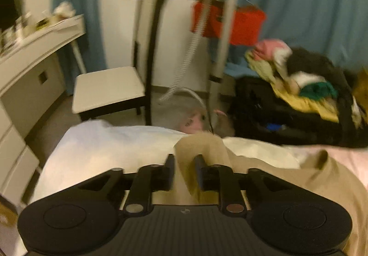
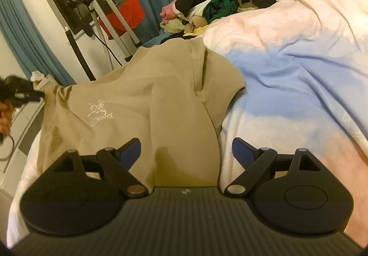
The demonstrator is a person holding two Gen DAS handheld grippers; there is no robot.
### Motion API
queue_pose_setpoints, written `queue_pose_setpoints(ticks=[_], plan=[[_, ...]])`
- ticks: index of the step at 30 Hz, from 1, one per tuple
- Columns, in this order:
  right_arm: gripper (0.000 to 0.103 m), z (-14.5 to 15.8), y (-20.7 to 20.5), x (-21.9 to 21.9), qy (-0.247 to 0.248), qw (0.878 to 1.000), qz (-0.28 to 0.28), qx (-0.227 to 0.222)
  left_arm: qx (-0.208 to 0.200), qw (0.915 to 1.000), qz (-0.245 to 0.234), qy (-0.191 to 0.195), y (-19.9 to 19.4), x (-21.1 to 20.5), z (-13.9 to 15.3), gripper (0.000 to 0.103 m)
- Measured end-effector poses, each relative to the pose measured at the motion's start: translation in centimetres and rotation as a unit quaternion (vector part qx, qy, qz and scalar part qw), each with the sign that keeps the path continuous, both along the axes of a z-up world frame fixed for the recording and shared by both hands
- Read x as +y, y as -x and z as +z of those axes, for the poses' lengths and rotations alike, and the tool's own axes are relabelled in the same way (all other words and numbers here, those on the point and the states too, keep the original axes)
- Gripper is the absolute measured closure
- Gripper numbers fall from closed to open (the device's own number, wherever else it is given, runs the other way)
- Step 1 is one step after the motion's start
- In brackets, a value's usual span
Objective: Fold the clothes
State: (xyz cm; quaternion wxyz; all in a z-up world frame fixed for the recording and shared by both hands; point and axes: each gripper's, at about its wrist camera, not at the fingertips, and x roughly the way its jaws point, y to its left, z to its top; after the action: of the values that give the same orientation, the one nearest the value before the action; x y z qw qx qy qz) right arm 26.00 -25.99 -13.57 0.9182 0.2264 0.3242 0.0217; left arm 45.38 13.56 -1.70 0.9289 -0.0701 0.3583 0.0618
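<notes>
A tan T-shirt (image 2: 142, 99) with a white logo lies spread on the bed. My left gripper (image 1: 184, 164) is shut on a fold of the tan T-shirt (image 1: 202, 148) and lifts it off the sheet; it also shows at the far left of the right wrist view (image 2: 34, 92), pinching the shirt's edge. My right gripper (image 2: 186, 150) is open and empty, low over the shirt's near hem, with its right finger over the bedcover.
A pile of mixed clothes (image 2: 220, 3) lies at the bed's far end, also seen on a black bag (image 1: 299, 81). The pink and blue bedcover (image 2: 299, 60) fills the right. A white chair (image 1: 108, 92), a desk (image 1: 34, 49) and a garment steamer stand (image 1: 220, 33) stand beyond the bed.
</notes>
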Motion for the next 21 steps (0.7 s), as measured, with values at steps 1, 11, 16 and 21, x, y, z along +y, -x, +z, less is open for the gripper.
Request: queue_pose_setpoints(ticks=[1,11,16,21], plan=[[0.015,0.0,0.0,0.0,-0.001,1.0,-0.001,0.001,0.002,0.9995,0.006,0.029,1.0,1.1,-0.8,0.063],[0.015,-0.2,0.0,0.6,-0.007,1.0,0.011,0.01,0.036,0.9094,0.105,0.401,11.1,9.1,-10.8,0.064],[0.015,-0.2,0.1,0.6,-0.012,1.0,0.01,0.014,0.058,0.847,0.058,0.525,10.8,6.1,-13.7,0.029],[0.015,-0.5,0.0,0.4,-0.021,1.0,0.01,0.019,0.051,0.8557,0.06,0.511,8.9,3.8,-13.7,0.02]])
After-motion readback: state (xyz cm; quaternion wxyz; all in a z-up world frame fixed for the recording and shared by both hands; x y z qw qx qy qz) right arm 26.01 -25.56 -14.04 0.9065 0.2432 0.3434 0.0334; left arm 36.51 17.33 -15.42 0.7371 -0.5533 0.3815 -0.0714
